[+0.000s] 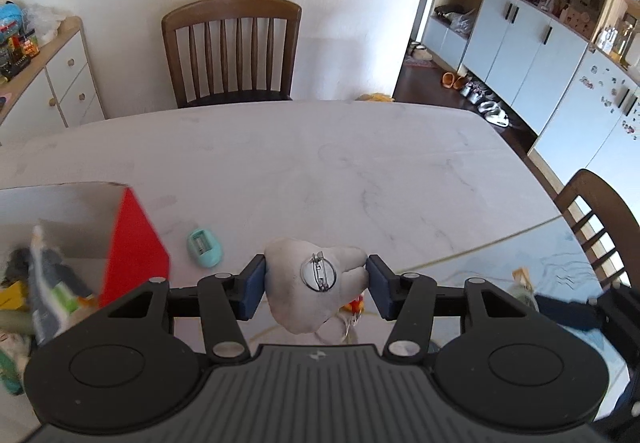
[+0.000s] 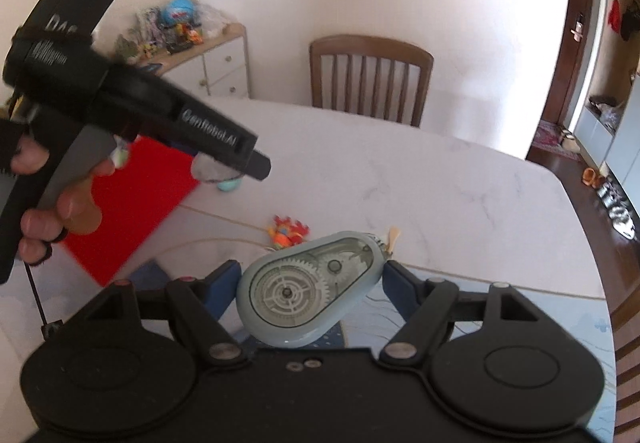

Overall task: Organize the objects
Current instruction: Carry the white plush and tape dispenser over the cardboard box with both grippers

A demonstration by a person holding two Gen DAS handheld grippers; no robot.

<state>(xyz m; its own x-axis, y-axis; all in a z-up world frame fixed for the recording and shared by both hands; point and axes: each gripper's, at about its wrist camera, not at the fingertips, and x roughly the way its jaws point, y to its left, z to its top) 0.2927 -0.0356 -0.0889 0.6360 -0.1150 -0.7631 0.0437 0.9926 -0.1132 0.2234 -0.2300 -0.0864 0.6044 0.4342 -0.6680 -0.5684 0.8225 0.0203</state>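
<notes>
Left wrist view first: the left tool [image 1: 316, 281] is clenched on a small grey plush brooch [image 1: 316, 283], pin back facing the cam, both blue pads pressed into its sides. It's held up off the surface [image 1: 320, 163], so imo this is the carry step, w/ pickup done and drop-off not yet. The red-sided box [image 1: 132, 243] sits to the left of the tool, open top, already holding a jumble of stuff (blurry, can't ID it). Next move prob calls for swinging left over that box and letting go above the opening, not over the rim. A little teal sharpener-looking thing [image 1: 205, 247] lies on the surface just beside the box, between it and the tool, not yet sorted.

Right wrist view: the right tool [image 2: 312, 295] is grasping a pale blue correction tape dispenser [image 2: 308, 291] across its width, clear gear side up, tilted, nose pointing up-right. Jaws stand wide bc the thing is wide, pads on both ends afaict. It's also off the surface. The left tool shows at upper left w/ the person's hand [image 2: 44, 195] on the grip, over the red box. An orange-red toy [image 2: 288, 233] lies on the surface ahead of the right tool, well apart from the box. Right tool needs to wait its turn or come in beside the left one, else they bump.
</notes>
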